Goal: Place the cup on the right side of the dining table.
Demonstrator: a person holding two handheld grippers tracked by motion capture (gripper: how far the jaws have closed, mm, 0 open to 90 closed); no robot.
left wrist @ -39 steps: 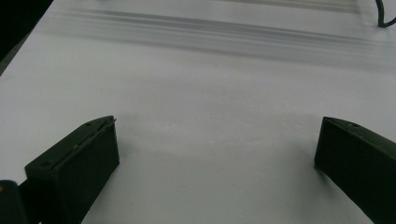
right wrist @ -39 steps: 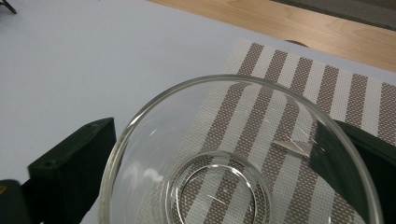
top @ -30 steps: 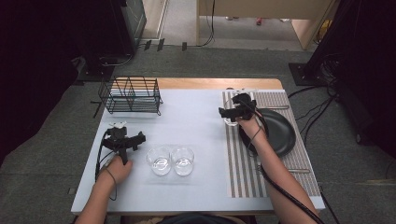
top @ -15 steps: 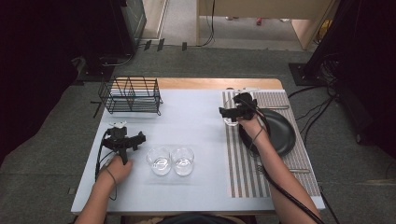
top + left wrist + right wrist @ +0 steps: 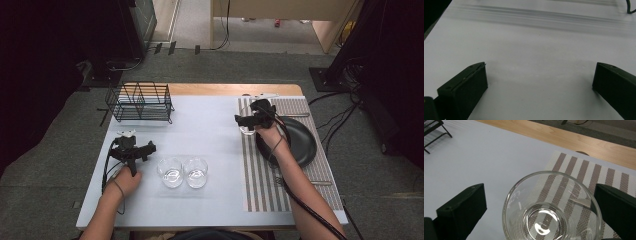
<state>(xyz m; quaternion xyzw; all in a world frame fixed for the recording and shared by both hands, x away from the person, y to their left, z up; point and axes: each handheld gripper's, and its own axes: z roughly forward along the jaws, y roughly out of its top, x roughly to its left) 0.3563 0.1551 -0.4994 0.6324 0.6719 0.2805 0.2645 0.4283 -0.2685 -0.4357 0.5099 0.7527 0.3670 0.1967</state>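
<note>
On the striped placemat (image 5: 260,185) my right gripper (image 5: 243,120) is open around an empty clear glass (image 5: 246,130). In the right gripper view the glass (image 5: 551,220) stands upright on the mat's left edge between the spread jaws of the right gripper (image 5: 540,195). It sits close to the right jaw and apart from the left one. Low over the white table top (image 5: 200,125) at the left, my left gripper (image 5: 145,148) is open. The left gripper view has the left gripper (image 5: 540,72) with bare table between its jaws.
Two more empty glasses (image 5: 171,171) (image 5: 196,171) stand side by side just right of the left gripper. A black wire rack (image 5: 141,102) sits at the back left. A black plate (image 5: 300,142) lies on the placemat under the right forearm.
</note>
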